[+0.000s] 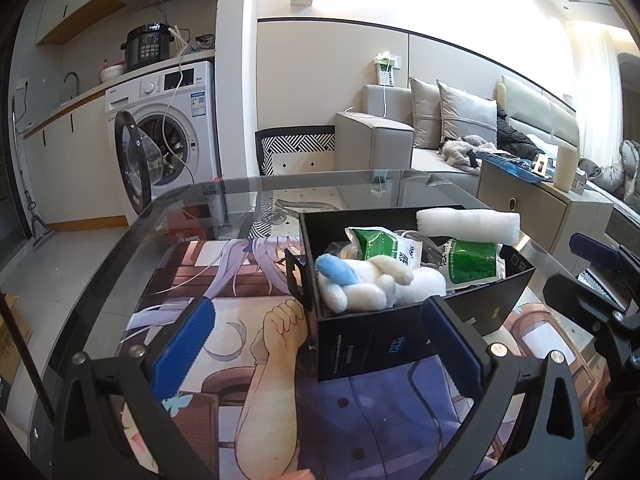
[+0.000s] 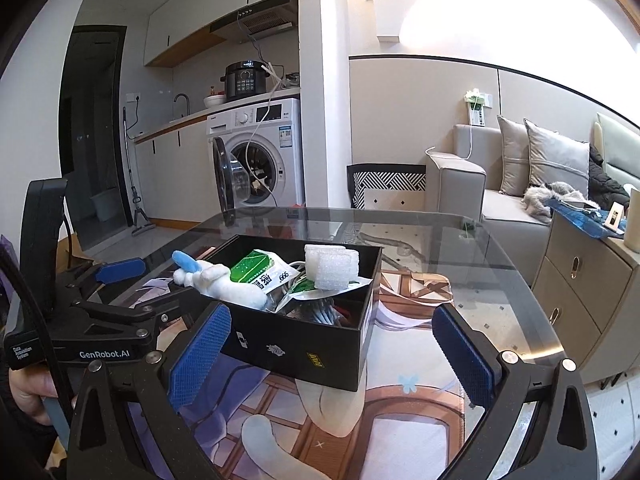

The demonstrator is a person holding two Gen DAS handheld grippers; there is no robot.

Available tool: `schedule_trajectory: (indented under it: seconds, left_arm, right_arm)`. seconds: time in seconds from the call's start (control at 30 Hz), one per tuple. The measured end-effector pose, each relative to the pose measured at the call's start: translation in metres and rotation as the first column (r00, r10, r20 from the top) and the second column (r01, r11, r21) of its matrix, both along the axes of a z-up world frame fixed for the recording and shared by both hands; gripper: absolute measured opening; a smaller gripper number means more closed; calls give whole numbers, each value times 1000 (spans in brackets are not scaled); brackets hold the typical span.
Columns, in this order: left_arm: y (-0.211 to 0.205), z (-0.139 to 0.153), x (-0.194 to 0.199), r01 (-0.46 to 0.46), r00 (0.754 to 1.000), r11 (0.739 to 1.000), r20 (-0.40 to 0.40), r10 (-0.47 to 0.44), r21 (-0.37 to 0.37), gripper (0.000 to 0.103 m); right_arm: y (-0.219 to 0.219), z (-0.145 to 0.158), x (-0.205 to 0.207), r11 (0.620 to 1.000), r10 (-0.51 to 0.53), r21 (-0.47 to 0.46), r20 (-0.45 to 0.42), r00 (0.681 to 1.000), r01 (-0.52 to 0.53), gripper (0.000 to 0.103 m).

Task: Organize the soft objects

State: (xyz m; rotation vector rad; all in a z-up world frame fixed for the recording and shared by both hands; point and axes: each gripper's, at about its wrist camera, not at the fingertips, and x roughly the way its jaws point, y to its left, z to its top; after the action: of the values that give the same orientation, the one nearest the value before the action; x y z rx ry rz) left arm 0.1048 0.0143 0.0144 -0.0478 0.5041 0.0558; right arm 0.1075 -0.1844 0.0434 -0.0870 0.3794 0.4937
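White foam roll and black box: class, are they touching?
Touching. The left wrist view shows the foam roll lying across the box's far rim, resting on it.

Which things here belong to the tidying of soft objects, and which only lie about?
For the job:
black box
white plush toy
foam roll
green packets

Only lying about:
printed mat
washing machine
pressure cooker
cushions

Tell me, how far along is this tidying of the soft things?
Mostly done, it seems. The plush toy, the green packets and the white foam roll already sit in the black box. Nothing is in hand: the left gripper and right gripper are both open and empty. No loose soft item shows on the glass table.
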Motion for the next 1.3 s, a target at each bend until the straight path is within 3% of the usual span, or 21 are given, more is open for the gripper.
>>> schedule_trajectory:
  seconds: [1.3]
  left_arm:
    - [-5, 2, -6, -12, 999, 1000, 40, 11, 27, 103]
  right_arm:
    - [-1, 2, -8, 1000, 3, 6, 21, 1000, -3, 102]
